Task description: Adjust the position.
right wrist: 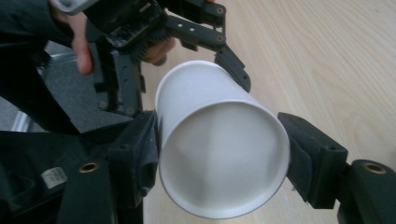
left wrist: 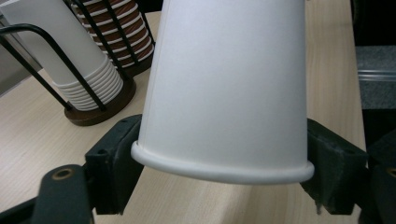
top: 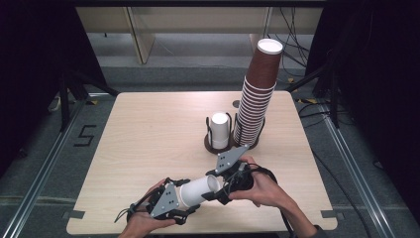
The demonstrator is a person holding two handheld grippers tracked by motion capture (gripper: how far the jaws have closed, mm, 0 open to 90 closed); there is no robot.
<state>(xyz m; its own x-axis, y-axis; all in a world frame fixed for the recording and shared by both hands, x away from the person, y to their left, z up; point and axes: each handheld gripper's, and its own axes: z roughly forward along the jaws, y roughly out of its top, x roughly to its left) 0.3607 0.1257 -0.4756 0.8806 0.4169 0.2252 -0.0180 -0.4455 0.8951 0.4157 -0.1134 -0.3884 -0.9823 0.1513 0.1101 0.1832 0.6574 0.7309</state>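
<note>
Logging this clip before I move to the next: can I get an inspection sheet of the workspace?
Surface: light wooden table, bare around the work.
Job's things: white paper cup held on its side between both grippers, above the table's near edge.
Clutter: wire cup holder with a short white cup stack and a tall brown cup stack.
Grippers: left gripper shut on the cup's rim end; right gripper shut on its base end.
Cables: loose ones on the floor behind the table.
Surroundings: grey floor, dark curtains both sides.
</note>
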